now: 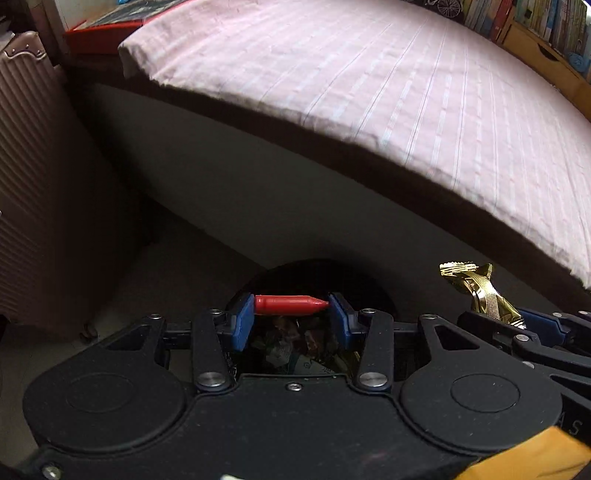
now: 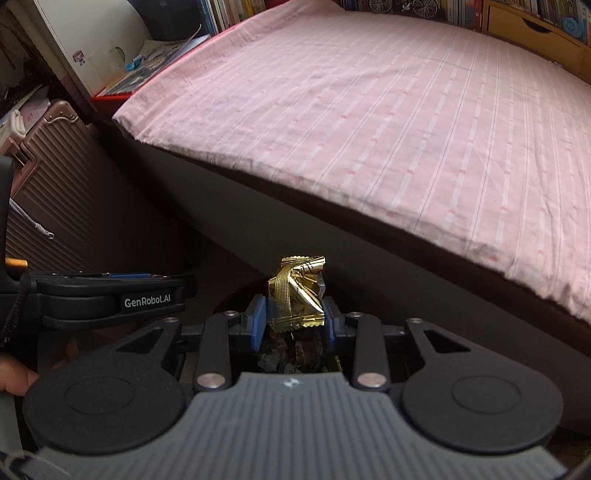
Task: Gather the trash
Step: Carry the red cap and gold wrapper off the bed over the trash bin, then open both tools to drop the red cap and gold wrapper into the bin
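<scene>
My left gripper (image 1: 291, 305) is shut on a red pen cap (image 1: 290, 305), held crosswise between its blue pads. Below it a dark round bin (image 1: 373, 291) holds several crumpled wrappers (image 1: 295, 350). My right gripper (image 2: 294, 314) is shut on a crumpled gold wrapper (image 2: 297, 293), which stands upright between its blue fingers over the same bin. In the left wrist view that gold wrapper (image 1: 480, 291) shows at the right. In the right wrist view the left gripper's body (image 2: 110, 299) sits at the left.
A bed with a pink striped sheet (image 1: 369, 92) fills the far side, its dark side panel (image 1: 258, 206) just behind the bin. A ribbed pink suitcase (image 1: 40, 184) stands on the left. Bookshelves (image 2: 517, 18) line the back. A hand (image 2: 14, 376) shows at the left edge.
</scene>
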A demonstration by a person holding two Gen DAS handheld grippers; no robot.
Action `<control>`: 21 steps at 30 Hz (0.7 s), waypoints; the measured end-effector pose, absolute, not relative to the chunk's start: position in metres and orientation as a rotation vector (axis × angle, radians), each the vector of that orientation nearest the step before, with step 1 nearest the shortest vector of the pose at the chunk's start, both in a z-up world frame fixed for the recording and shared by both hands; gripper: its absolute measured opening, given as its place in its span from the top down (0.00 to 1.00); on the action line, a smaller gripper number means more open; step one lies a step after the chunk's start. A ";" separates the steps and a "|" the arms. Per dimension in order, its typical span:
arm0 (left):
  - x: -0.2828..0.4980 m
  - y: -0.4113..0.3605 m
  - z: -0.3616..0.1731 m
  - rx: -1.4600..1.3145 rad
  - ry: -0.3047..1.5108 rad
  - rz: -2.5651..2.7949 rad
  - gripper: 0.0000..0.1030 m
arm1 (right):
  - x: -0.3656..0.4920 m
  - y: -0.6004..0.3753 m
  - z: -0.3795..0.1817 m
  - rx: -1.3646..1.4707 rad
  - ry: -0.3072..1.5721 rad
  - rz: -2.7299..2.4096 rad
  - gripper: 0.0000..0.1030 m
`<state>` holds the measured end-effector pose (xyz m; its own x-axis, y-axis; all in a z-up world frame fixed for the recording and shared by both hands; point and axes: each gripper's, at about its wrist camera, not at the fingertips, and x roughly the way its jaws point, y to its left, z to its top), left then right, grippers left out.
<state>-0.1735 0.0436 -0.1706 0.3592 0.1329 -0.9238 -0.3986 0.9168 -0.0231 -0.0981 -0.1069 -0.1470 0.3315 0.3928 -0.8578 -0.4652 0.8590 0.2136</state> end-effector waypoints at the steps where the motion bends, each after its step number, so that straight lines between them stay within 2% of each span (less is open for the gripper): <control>1: -0.174 0.044 -0.176 -0.257 1.166 0.349 0.59 | -0.098 -0.105 -0.152 -0.080 1.107 0.559 0.64; 21: -0.180 0.058 -0.253 -0.363 1.336 0.335 0.59 | -0.090 -0.092 -0.205 -0.110 1.262 0.546 0.64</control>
<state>-0.1800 0.0584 -0.2532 0.2010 0.0286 -0.9792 -0.4367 0.8974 -0.0635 -0.0898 -0.0918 -0.2051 0.1954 0.3292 -0.9238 -0.4475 0.8681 0.2147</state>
